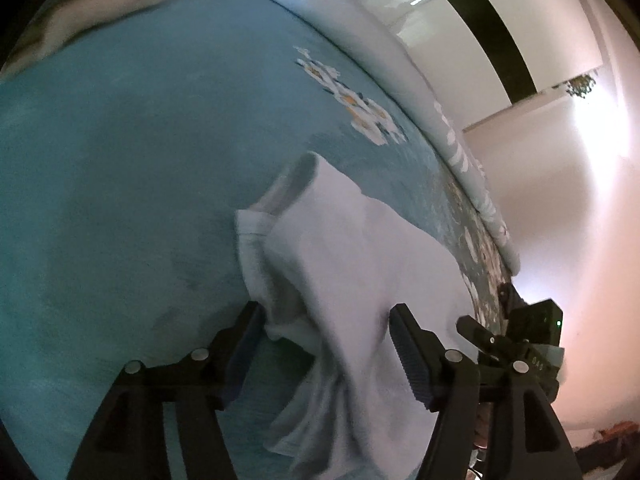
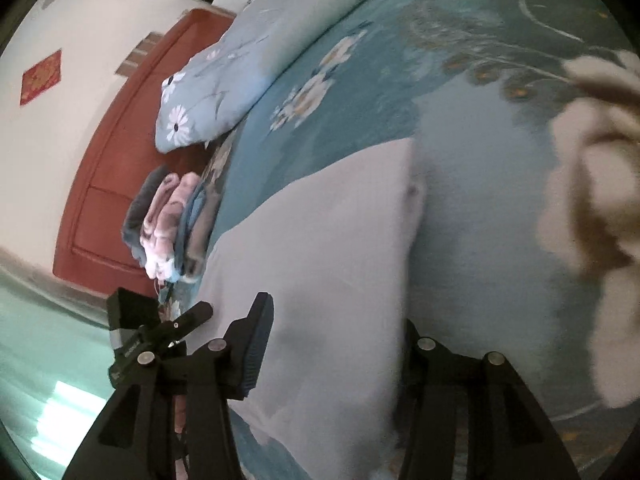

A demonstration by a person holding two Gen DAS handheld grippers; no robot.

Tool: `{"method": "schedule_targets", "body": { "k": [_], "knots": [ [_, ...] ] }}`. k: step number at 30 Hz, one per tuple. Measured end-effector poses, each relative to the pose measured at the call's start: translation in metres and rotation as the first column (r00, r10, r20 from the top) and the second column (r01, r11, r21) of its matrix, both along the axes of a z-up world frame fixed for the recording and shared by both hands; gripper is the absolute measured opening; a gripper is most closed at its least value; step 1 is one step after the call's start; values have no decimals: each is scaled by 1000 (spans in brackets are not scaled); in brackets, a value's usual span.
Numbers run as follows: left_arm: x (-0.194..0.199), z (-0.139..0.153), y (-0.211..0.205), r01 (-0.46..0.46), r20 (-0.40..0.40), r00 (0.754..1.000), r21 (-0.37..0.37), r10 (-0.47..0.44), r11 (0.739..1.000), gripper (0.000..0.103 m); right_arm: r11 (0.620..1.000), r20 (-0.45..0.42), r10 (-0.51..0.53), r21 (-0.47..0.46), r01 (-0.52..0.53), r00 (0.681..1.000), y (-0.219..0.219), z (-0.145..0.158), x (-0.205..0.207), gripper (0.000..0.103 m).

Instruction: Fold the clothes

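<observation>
Left claw [image 1: 326,320]: jaws wide, not gripping. White garment [image 1: 352,280] lies on the teal bed sheet [image 1: 120,180], bunched up btwn the two fingers and running on toward the far side; collar/hem end is the far end. Cloth sits just beside the left finger [image 1: 248,332] and the right finger [image 1: 404,340], can't tell if it touches the pads, no pinch visible.

Right claw [image 2: 336,344]: jaws also apart, roughly mid-width, nothing clamped. Same garment [image 2: 320,248] lies flat btwn its fingers, smooth, far corner pointing away from the claw. Right finger partly hidden behind the cloth edge.

Other: floral pillow [image 2: 216,92] at far left edge of the bed, stack of folded clothes [image 2: 168,224] near-left of it, blurred cream cloth [image 2: 592,184] on the right, red door [image 2: 112,168] behind.
</observation>
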State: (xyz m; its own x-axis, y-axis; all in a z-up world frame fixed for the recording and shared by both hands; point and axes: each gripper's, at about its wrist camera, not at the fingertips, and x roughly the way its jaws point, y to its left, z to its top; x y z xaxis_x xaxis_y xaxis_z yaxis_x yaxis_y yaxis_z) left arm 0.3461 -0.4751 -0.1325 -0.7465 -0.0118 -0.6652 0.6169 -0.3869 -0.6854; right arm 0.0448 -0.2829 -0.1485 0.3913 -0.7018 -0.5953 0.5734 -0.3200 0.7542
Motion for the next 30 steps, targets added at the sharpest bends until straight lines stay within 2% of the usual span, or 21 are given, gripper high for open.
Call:
{"method": "schedule_targets", "body": {
  "k": [4, 6, 7, 8, 10, 14, 18, 22, 27, 30],
  "knots": [
    [-6, 1, 6, 23, -14, 1000, -23, -24, 999, 66, 1000, 32, -2, -17, 3, 999, -1, 0, 5, 52],
    [-4, -1, 8, 17, -35, 999, -9, -17, 1000, 52, 999, 43, -28, -15, 29, 999, 2, 0, 5, 46],
    [-3, -3, 8, 9, -43, 999, 2, -9, 1000, 39, 999, 55, -49, -8, 49, 997, 4, 0, 3, 37],
    [-2, -4, 8, 1, -51, 999, 13, 0, 1000, 30, 998, 62, -64, 1, 64, 996, 5, 0, 2, 30],
    [2, -5, 9, -12, -77, 997, 27, 14, 1000, 28, 997, 62, -81, 6, 80, 995, 9, 3, 1, 12],
    [8, 6, 14, 8, -120, 993, 4, -7, 1000, 25, 998, 12, -55, -21, 55, 998, 11, 27, 13, 10],
    [25, 36, 11, 19, -175, 984, -54, -29, 998, 24, 999, -66, 4, -47, -7, 998, -2, 68, 34, 10],
    [60, 80, -10, -13, -253, 967, -129, -20, 992, 24, 992, -109, 59, -105, -70, 992, -23, 113, 58, 10],
    [122, 149, -49, -91, -314, 949, -256, 6, 962, 24, 963, -162, 162, -188, -191, 973, -79, 178, 104, 10],
    [163, 193, -79, -147, -346, 938, -317, 30, 937, 24, 929, -204, 226, -251, -273, 953, -127, 223, 140, 10]
  ]
}}
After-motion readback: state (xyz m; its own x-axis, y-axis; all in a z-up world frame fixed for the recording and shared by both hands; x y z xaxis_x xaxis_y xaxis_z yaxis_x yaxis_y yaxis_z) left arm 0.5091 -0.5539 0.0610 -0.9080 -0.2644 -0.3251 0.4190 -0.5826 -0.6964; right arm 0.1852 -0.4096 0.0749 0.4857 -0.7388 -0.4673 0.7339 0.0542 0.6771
